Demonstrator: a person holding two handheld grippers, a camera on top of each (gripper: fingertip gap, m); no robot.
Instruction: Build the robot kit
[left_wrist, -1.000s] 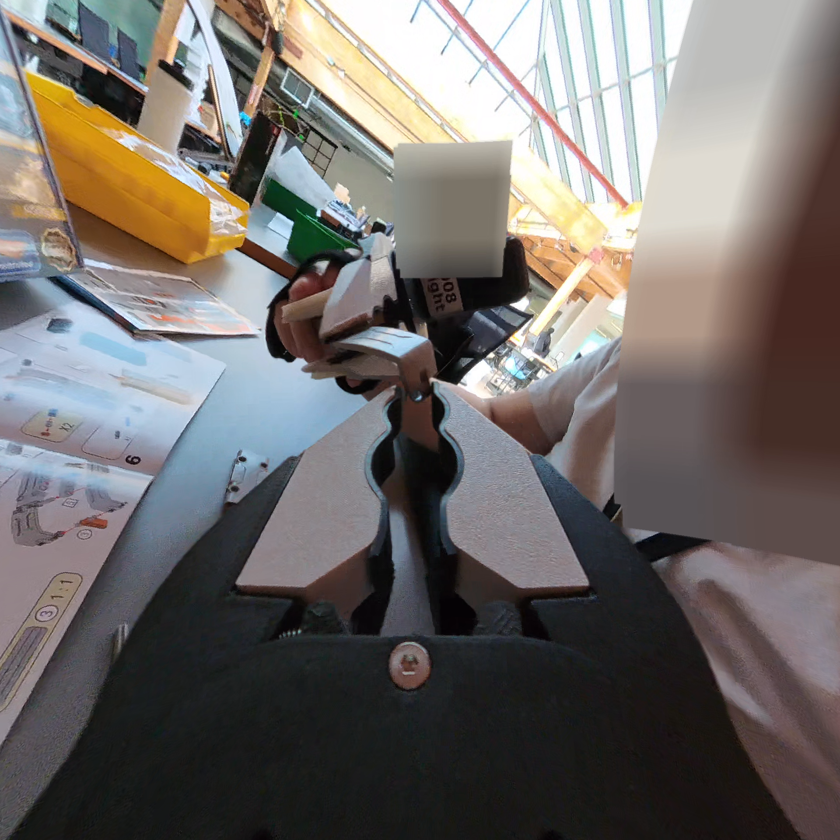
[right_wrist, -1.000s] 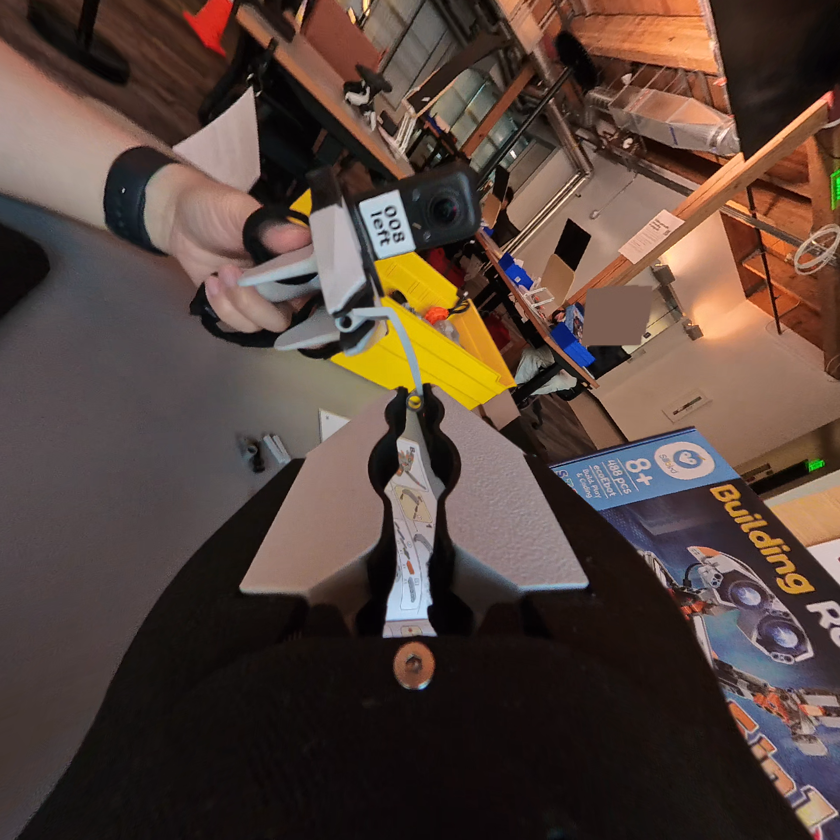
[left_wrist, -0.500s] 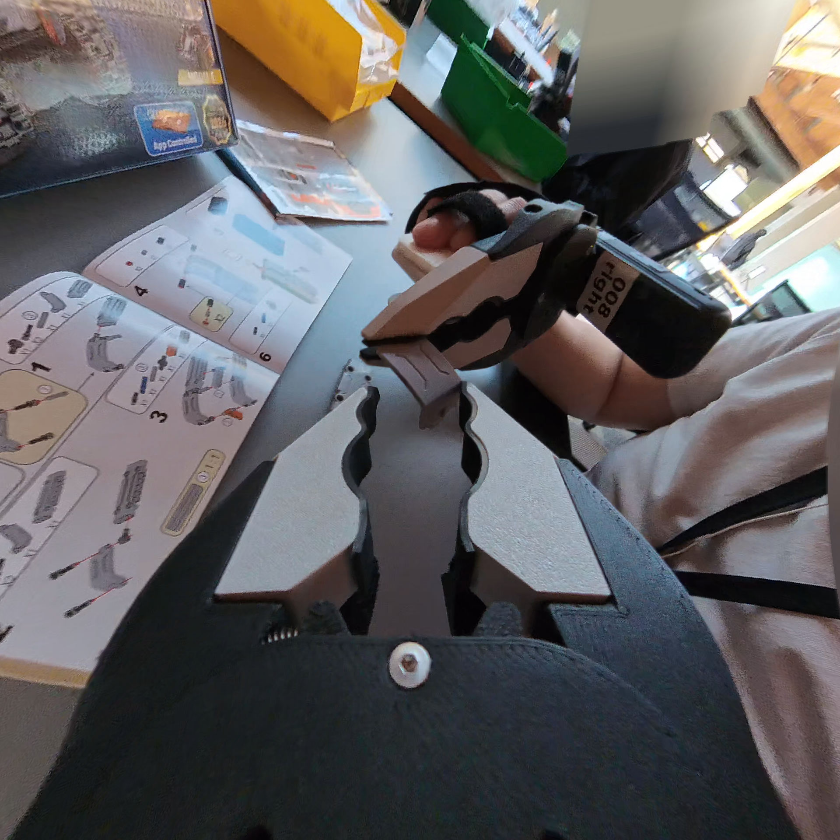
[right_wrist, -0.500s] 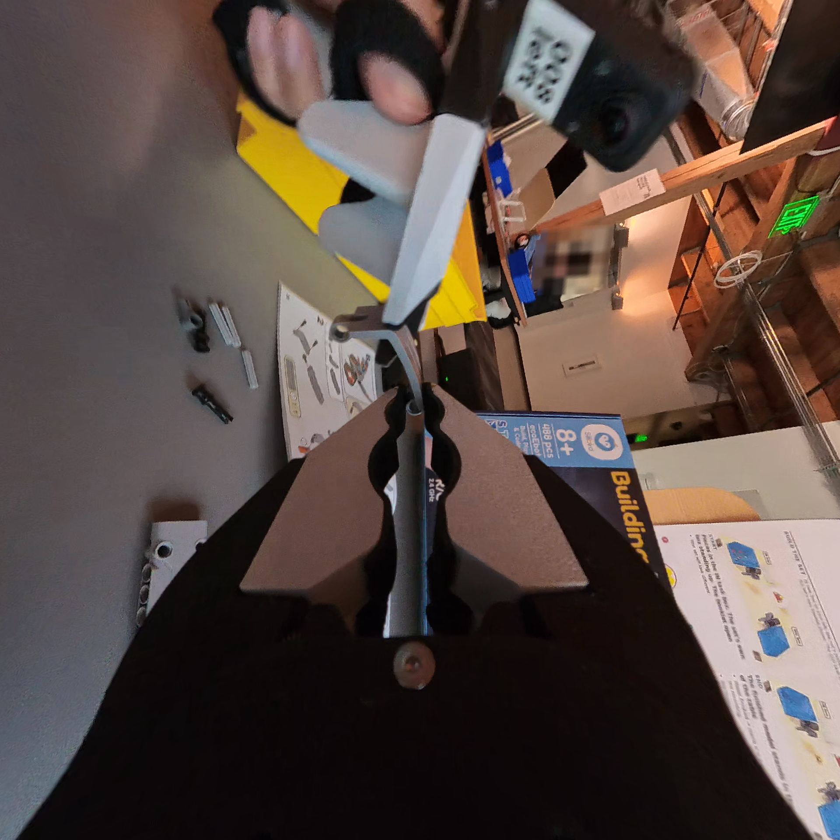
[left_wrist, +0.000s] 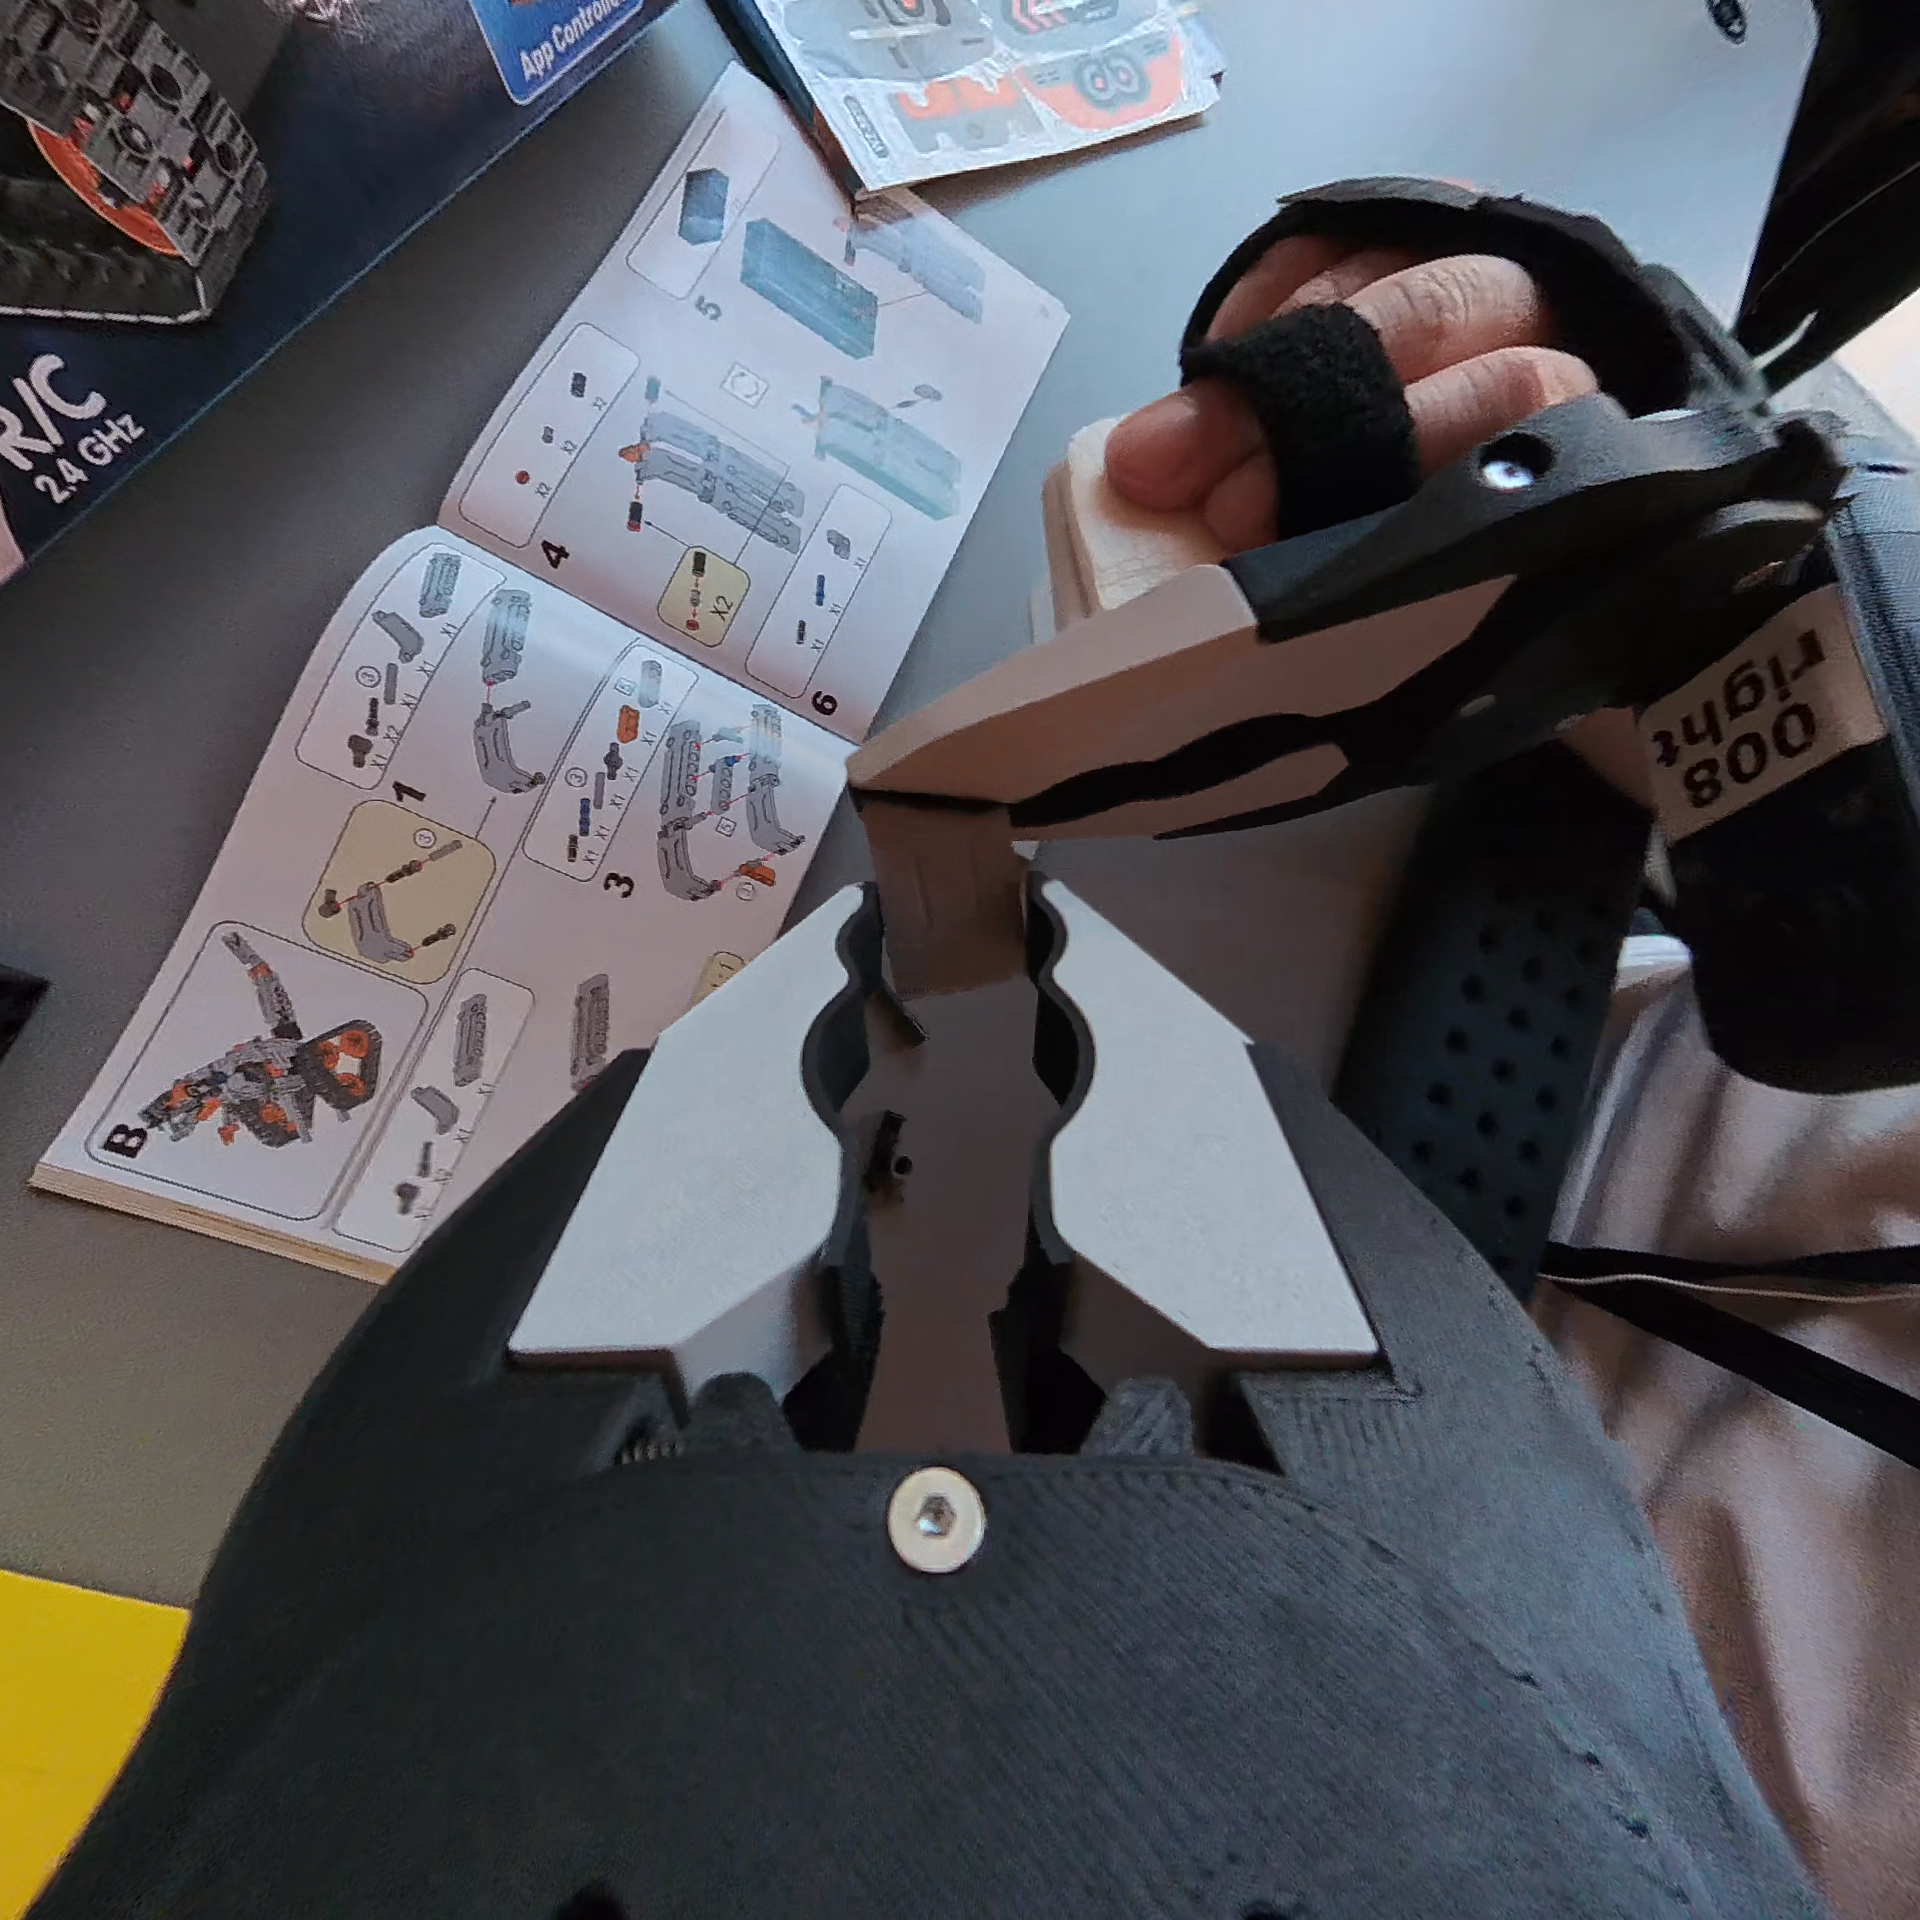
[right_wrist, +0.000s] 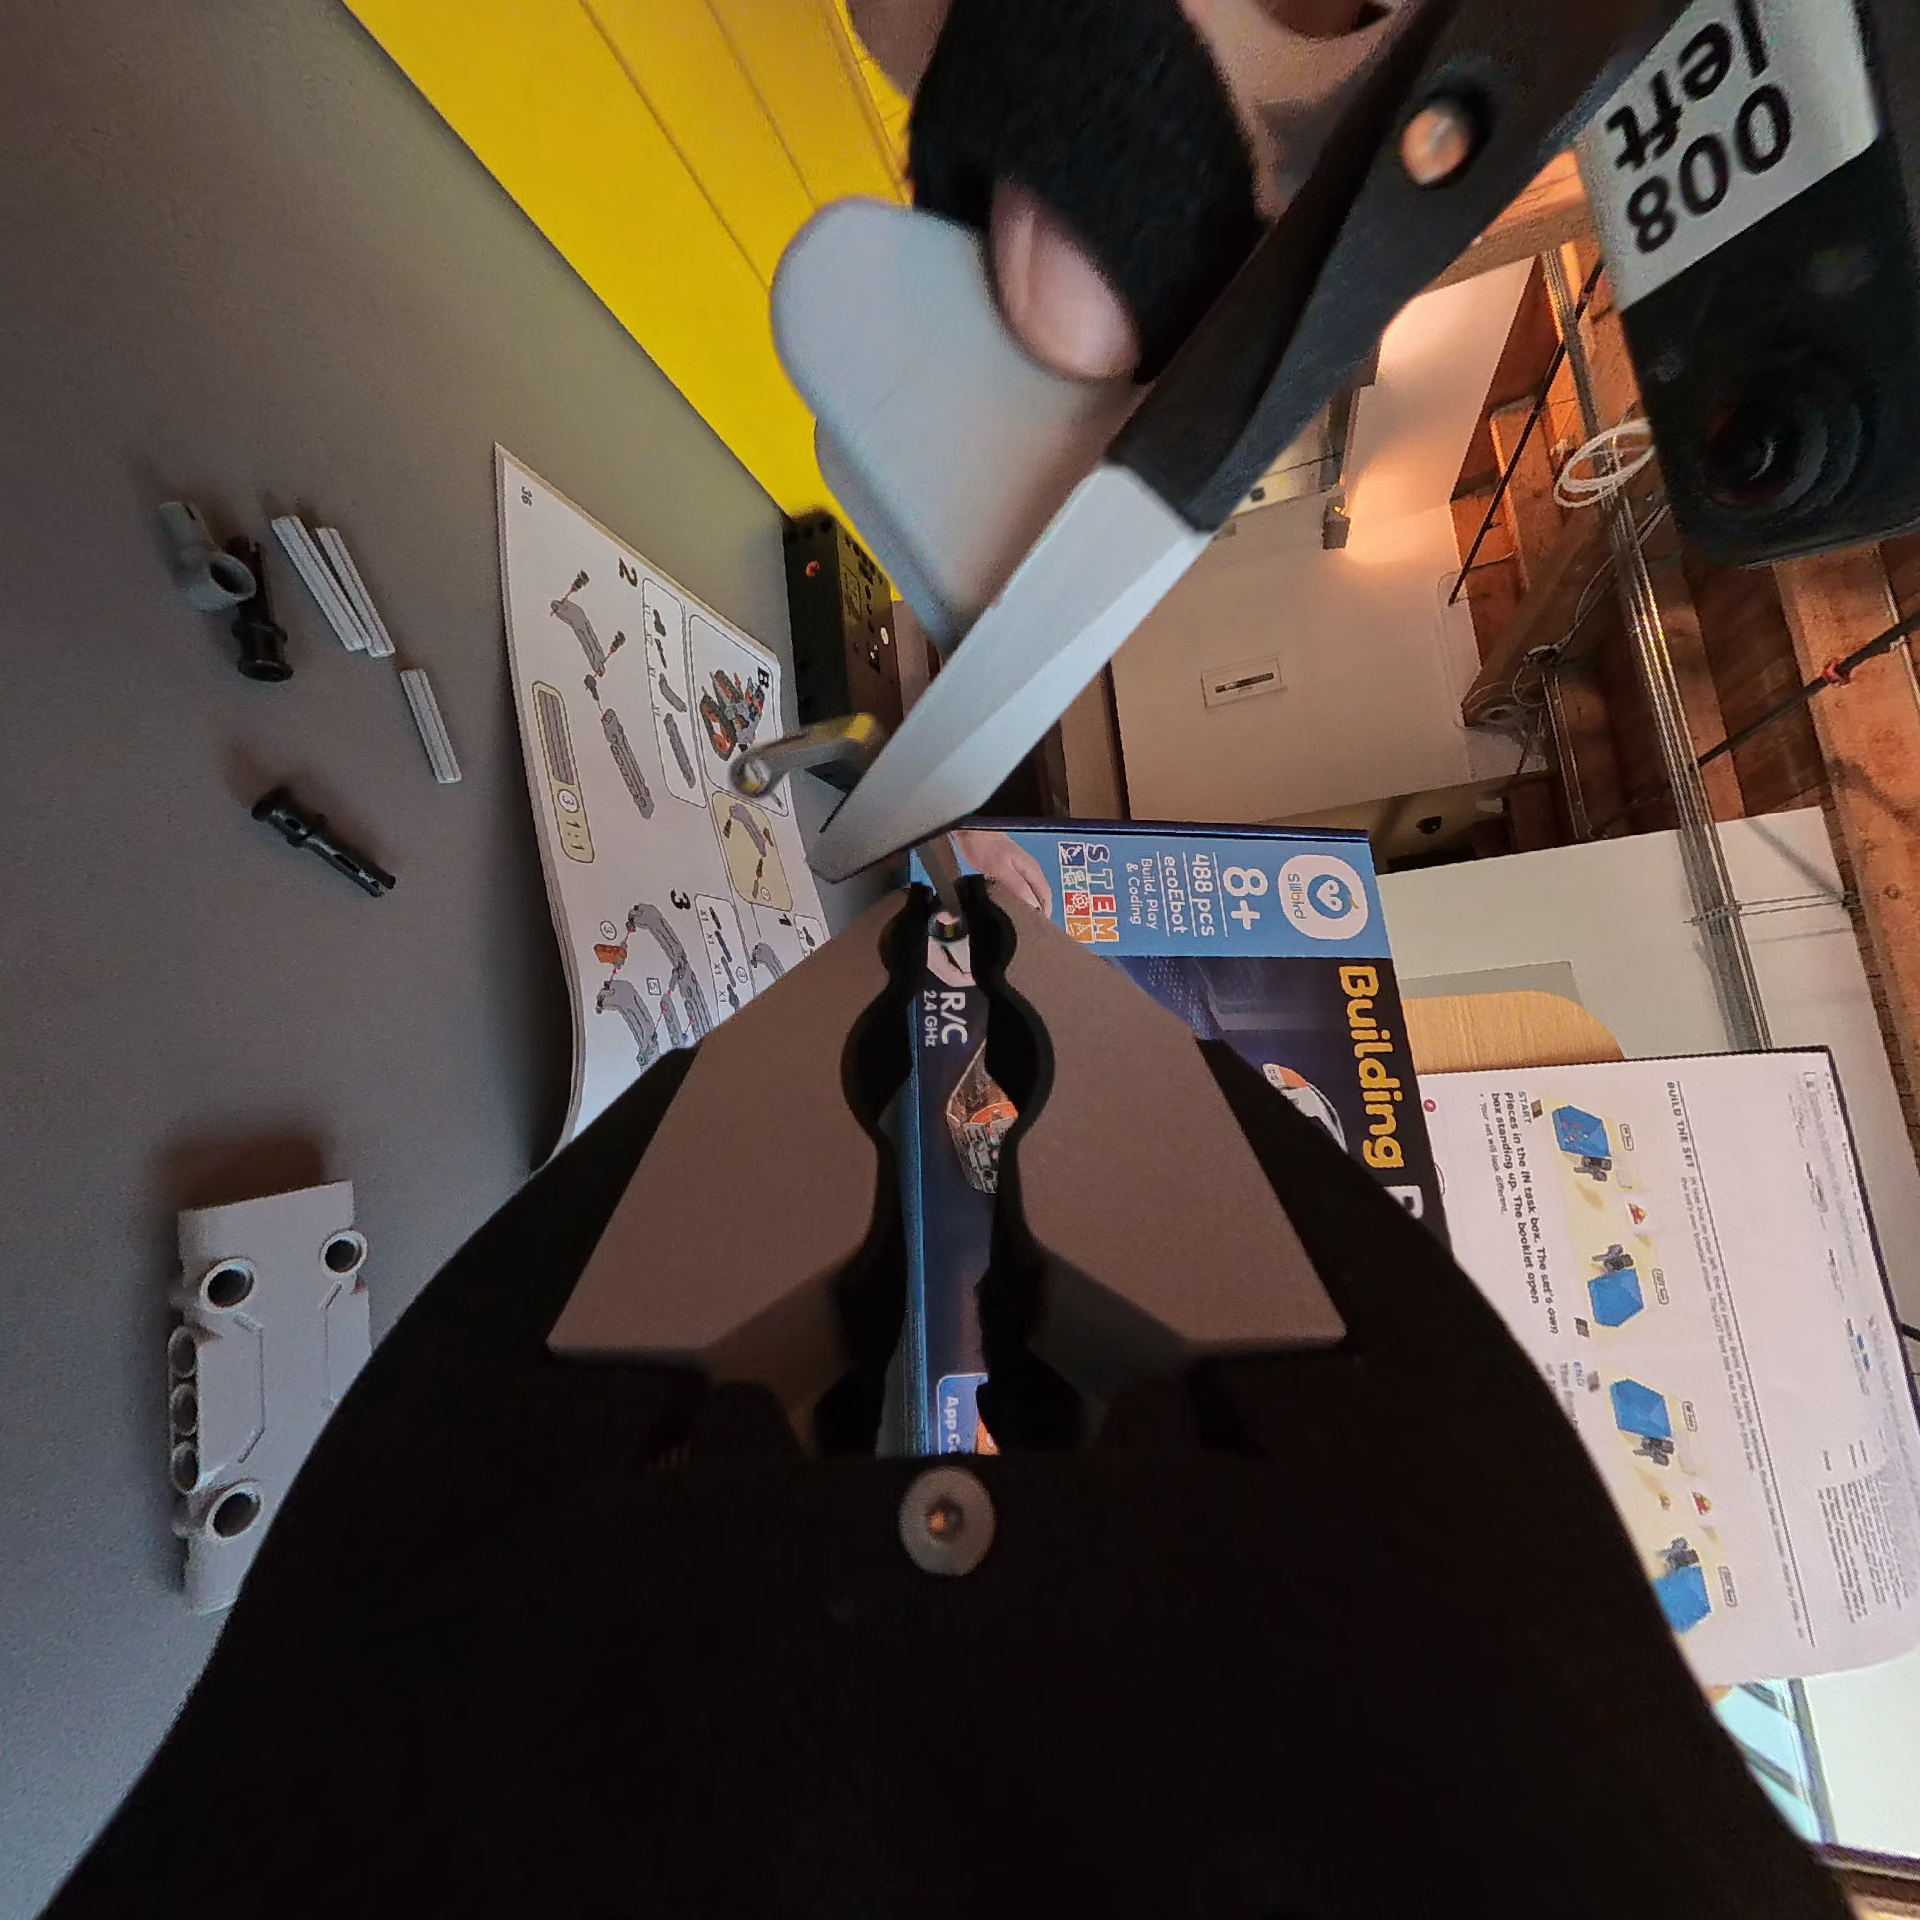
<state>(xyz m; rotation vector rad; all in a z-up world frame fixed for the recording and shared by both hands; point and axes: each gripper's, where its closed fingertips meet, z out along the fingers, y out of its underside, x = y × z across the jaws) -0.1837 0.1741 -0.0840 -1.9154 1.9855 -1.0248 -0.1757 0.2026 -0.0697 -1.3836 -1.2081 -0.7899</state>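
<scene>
Both grippers have dropped toward the open instruction booklet (left_wrist: 540, 790). The left gripper (left_wrist: 951, 914) is pinching a curved grey beam (left_wrist: 940, 914), its fingers partway apart; the right gripper (right_wrist: 945, 914) is clamping the beam's other end, long axis running from one to the other.

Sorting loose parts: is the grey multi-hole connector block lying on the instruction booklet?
No, the connector block lies on bare grey table, apart from the booklet.
</scene>
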